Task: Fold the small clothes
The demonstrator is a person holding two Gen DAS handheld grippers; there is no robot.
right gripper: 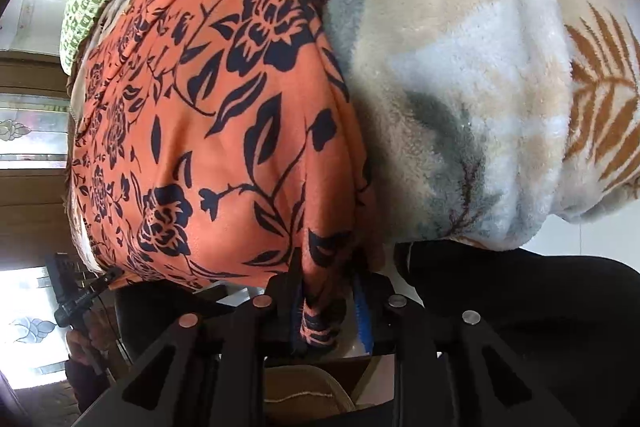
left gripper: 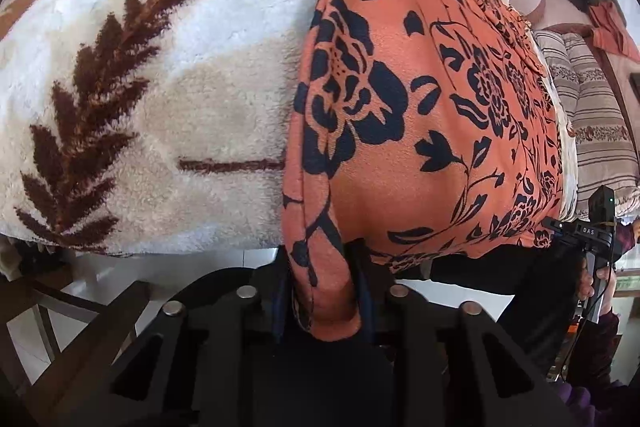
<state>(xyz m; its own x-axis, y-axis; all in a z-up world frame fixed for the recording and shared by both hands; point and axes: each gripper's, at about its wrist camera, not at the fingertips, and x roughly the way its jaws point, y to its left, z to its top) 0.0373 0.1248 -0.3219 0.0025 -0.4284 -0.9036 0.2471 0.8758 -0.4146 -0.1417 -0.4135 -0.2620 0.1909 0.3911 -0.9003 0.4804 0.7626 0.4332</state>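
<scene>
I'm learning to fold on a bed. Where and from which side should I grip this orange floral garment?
Take the orange floral garment by its two near corners, coming from the bed's near edge. It lies flat on the fleece blanket with that hem overhanging. The left claw and right claw are pinching it there.

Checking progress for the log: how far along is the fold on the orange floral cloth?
Done: both near corners are gripped. The left tongs are shut on the orange floral cloth, and the right tongs pinch its other near corner. In hand: the cloth lies spread on the fleece blanket, near edge hanging off the front. Left: no finished fold shows yet; the edge likely has to be carried across.
</scene>
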